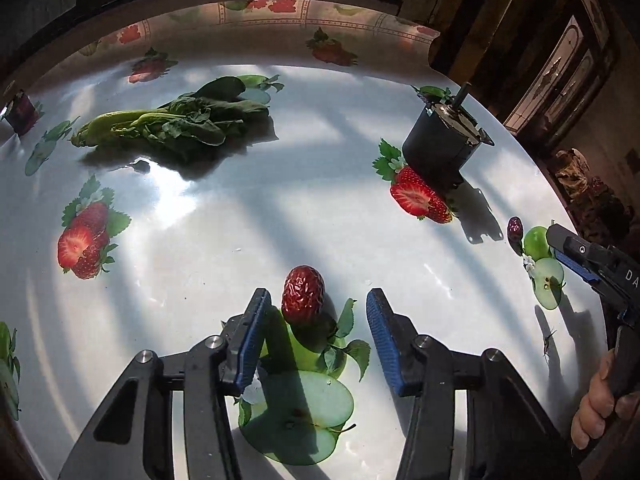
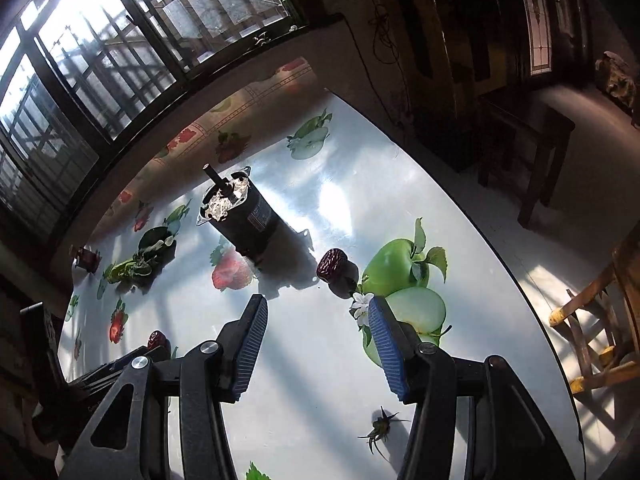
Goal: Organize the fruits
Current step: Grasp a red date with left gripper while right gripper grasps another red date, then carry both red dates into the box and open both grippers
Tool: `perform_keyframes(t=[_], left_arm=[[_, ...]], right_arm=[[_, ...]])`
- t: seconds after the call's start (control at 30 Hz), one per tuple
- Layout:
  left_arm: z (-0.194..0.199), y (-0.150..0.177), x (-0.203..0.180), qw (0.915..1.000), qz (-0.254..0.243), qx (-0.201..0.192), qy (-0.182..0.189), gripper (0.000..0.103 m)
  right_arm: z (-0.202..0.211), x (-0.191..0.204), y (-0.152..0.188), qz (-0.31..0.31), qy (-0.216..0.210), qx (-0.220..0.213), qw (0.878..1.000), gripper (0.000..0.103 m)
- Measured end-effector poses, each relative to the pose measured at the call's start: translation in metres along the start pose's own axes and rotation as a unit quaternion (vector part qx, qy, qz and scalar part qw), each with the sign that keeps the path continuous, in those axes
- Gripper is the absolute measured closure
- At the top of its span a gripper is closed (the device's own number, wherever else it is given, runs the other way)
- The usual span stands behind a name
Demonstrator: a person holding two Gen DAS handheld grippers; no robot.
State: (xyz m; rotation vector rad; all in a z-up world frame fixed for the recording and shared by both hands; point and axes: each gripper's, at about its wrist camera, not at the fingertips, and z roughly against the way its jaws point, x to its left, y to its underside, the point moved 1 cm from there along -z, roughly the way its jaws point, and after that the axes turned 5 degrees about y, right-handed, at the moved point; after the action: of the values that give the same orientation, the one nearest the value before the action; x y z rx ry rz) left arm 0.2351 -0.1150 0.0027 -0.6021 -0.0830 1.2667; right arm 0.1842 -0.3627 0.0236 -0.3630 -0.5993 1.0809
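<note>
two wrinkled red jujubes on a glossy fruit-print tablecloth [image 1: 320, 184]

left gripper [image 1: 316, 316] spread around the near red jujube [image 1: 302, 294]; right gripper [image 2: 318, 322] spread, short of the far dark jujube [image 2: 331, 265].

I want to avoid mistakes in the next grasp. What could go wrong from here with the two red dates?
1. The near date stands off-centre between the open left tool, close to its left pad; closing may knock it over or roll it.
2. The other date lies beyond the open right tool, near the black motor; reaching could bump it.
</note>
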Motion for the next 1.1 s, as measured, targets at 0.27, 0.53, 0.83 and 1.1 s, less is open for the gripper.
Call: perform_keyframes(t=[0.27,0.53,0.83,1.1], left_arm=[[0.01,0.009,0.005,0.9999,-0.005,-0.001,0.014,0.083],[0.038,0.03,0.027,0.9987,0.03,-0.009,0.041,0.083],[0.107,0.077,0.059,0.9956,0.064,-0.042,0.054,0.083],[0.202,0.143,0.104,0.9905,0.09,-0.097,0.036,0.083]], right_arm=[[-0.044,0.005,-0.016,0.011,0.043,0.013,0.999,0.047],[-0.054,0.026,-0.011,0.05,0.091,0.018,0.994,0.078],[0.003,0.025,0.024,0.039,0.022,0.023,0.999,0.079],[0.072,0.07,0.085,0.077,-0.062,0.032,0.995,0.079]])
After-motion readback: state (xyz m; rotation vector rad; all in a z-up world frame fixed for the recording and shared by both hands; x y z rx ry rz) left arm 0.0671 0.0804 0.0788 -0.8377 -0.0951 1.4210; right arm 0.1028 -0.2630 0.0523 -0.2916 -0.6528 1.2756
